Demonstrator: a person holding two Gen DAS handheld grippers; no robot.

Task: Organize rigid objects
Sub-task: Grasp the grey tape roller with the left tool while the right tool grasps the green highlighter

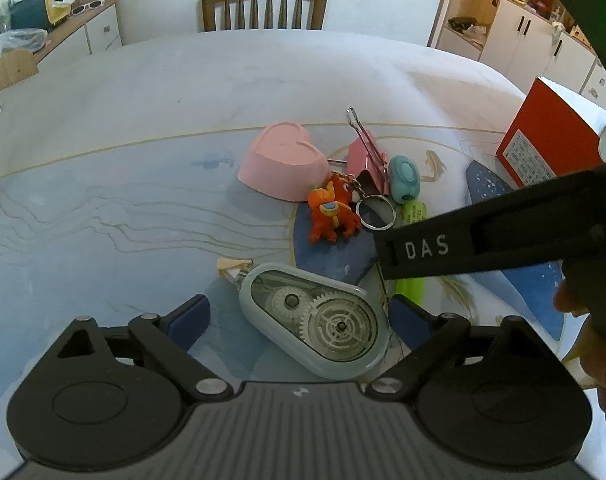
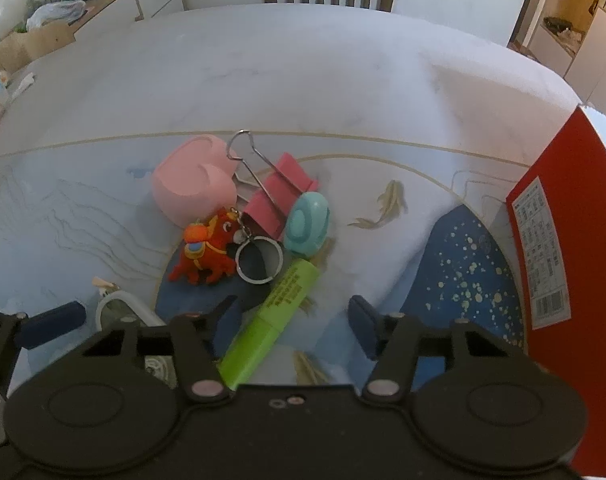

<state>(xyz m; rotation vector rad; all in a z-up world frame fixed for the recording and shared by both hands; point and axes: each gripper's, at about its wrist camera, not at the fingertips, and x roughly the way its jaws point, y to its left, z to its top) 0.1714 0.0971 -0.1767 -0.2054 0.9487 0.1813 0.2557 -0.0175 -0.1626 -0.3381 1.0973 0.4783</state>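
A pale blue correction tape dispenser (image 1: 315,320) lies on the table between the fingers of my left gripper (image 1: 301,320), which stands open around it; the right pad is close to it, the left pad apart. My right gripper (image 2: 295,324) is open over a green highlighter (image 2: 279,308) that lies slantwise between its fingers, nearer the left one. Just beyond are an orange toy keychain (image 2: 207,252) with its ring (image 2: 259,260), a pink binder clip (image 2: 283,196), a small teal object (image 2: 307,220) and a pink heart-shaped box (image 2: 191,188). The right gripper's black body (image 1: 483,240) crosses the left wrist view.
A red box (image 2: 563,240) stands at the right edge of the patterned table mat (image 2: 463,272). A wooden chair (image 1: 263,4) stands at the table's far side, with a cluttered sideboard (image 1: 83,20) at the back left. A hand (image 1: 599,340) shows at the right.
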